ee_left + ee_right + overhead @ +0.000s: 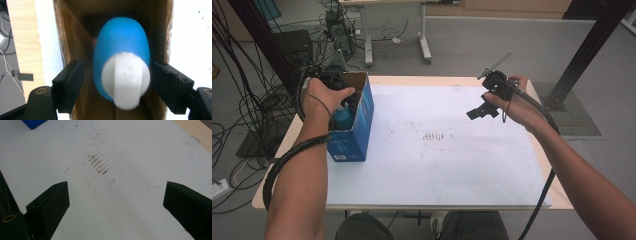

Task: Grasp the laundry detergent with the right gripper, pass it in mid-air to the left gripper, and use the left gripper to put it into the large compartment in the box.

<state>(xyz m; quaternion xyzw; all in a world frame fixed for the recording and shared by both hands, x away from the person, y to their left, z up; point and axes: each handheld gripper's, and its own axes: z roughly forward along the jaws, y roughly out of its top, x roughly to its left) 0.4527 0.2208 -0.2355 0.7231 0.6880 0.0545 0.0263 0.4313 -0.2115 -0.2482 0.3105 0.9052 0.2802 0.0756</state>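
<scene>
A blue box (354, 137) with an open top stands at the table's left side. Inside it a blue bottle (343, 116) with a white cap (125, 80) stands upright between the brown cardboard walls (72, 32). My left gripper (348, 101) reaches down into the box. In the left gripper view its jaws stand on either side of the bottle (122, 45), with a gap showing at the left pad (71, 82); the gripper (115, 85) is open. My right gripper (479, 111) hovers above the right part of the white mat (140, 150), open (115, 202) and empty.
The white mat (437, 170) covers most of the wooden table (557, 195) and bears a patch of dark smudges (434, 136) in its middle. Cables, desk legs and a black post stand on the floor beyond the far edge.
</scene>
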